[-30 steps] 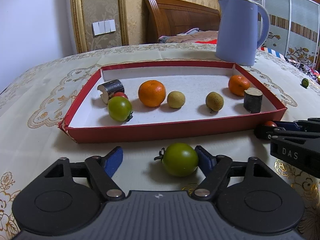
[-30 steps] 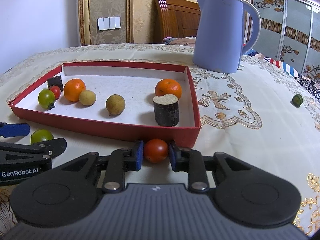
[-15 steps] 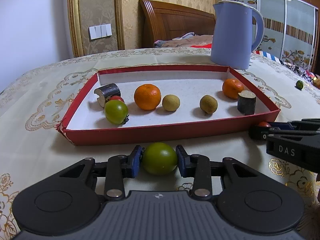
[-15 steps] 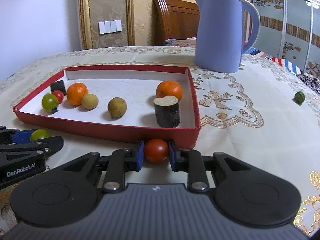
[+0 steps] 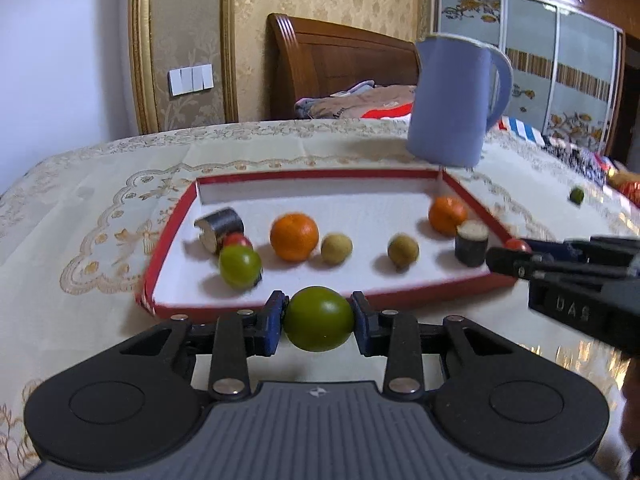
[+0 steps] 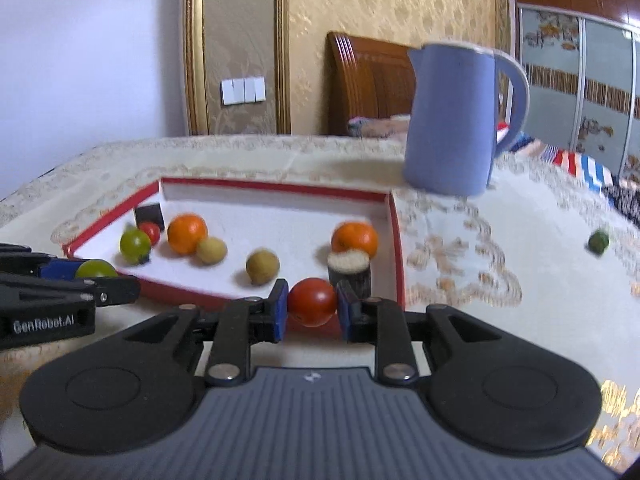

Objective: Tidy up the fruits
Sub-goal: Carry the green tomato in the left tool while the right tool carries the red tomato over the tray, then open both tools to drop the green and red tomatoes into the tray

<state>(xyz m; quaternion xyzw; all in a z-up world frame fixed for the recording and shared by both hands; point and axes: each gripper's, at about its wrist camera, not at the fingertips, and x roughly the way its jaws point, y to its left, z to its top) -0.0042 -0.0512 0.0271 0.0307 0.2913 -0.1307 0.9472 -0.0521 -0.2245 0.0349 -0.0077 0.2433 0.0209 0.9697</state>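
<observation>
I see a glossy, smooth green tomato [image 5: 318,319] against my matt black plastic gripper frame. The red tray [image 5: 168,236] looks like card with a rough white lining. The cream tablecloth [image 5: 100,208] is embroidered cloth, the blue jug [image 5: 448,100] smooth plastic.

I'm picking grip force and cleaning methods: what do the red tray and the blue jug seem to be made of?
Red tray: likely cardboard, matte, with thin folded walls and a white papery inside. Blue jug: probably smooth plastic, uniform colour with a soft sheen, though coated metal can't be ruled out.
</observation>
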